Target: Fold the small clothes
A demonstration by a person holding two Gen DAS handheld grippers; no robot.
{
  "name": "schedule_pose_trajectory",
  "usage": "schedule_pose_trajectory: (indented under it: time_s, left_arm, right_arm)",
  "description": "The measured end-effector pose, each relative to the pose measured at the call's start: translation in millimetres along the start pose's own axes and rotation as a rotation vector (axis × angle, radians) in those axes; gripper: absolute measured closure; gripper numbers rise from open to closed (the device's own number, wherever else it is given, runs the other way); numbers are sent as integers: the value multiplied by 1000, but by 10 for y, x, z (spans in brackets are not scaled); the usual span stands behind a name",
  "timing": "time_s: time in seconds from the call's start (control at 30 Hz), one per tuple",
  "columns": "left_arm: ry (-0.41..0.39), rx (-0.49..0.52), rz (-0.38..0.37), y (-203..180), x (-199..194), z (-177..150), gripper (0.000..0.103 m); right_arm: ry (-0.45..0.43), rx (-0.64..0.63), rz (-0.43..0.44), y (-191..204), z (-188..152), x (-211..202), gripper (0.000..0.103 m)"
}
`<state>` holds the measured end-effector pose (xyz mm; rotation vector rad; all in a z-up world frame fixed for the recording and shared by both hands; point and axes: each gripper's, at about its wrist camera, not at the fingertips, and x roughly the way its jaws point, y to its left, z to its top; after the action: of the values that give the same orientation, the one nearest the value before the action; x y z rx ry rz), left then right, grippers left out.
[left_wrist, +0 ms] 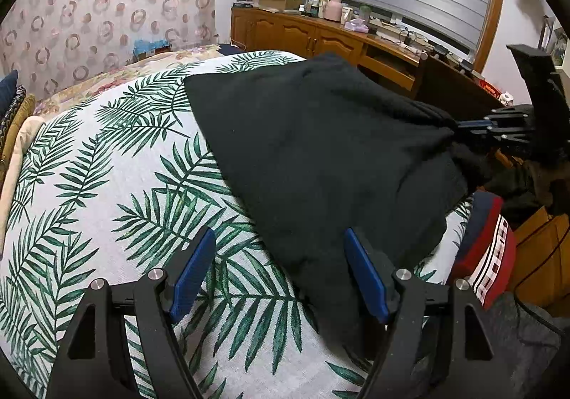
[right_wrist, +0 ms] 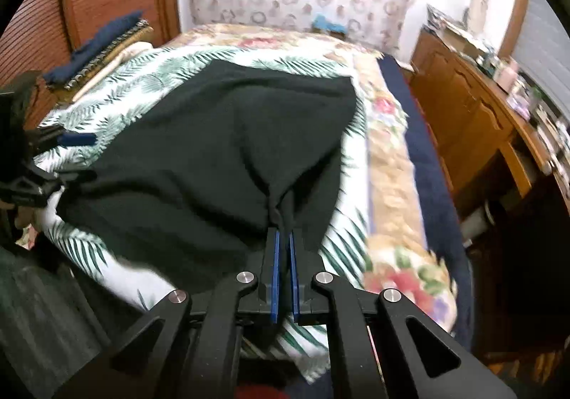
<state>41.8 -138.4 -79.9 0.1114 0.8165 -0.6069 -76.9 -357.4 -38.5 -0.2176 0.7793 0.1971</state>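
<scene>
The black garment (left_wrist: pixel 320 156) lies spread on the palm-print bedcover (left_wrist: pixel 107 185), not yet folded, as far as the blurred right view shows. The right tool (right_wrist: pixel 284 238) is clenched on its near edge. The left tool (left_wrist: pixel 279 270) hangs released over its corner. A red striped cloth (left_wrist: pixel 488 256) lies just right of it.

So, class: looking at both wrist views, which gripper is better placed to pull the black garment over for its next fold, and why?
Right. The right gripper is already shut on a bunched edge of the black garment, so it can probably carry that edge across. The left gripper is open over the leaf-print cover, gripping nothing.
</scene>
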Motion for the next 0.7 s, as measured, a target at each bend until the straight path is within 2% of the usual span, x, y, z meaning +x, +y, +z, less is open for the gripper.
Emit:
schedule_pose_trajectory:
  time_s: [0.1, 0.2, 0.3, 0.37, 0.43, 0.47, 0.53, 0.67, 0.7]
  left_arm:
    - [8, 5, -6, -24, 3, -16, 27]
    - [24, 12, -7, -47, 28, -39, 27]
    - [31, 9, -11, -48, 10, -75, 27]
    - [31, 4, -15, -47, -13, -97, 28]
    - [33, -2, -28, -46, -30, -124, 28]
    - [35, -3, -35, -50, -36, -139, 28]
    - [45, -3, -52, -61, -40, -163, 40]
    - [71, 14, -62, -125, -43, -186, 43]
    - [75, 23, -68, -145, -50, -190, 46]
  right_arm:
    - [44, 24, -19, -81, -85, 21, 98]
    - [45, 33, -47, -44, -92, 57, 98]
    - [38, 45, -67, -9, -58, 73, 83]
    - [26, 43, -69, -5, -2, 72, 78]
    - [14, 40, -76, 2, 15, 68, 66]
    - [6, 40, -79, 7, 17, 65, 64]
    - [-14, 41, -74, 26, 14, 44, 61]
    - [-51, 39, -55, 58, 3, 31, 61]
    - [-62, 34, -53, 80, 1, 36, 61]
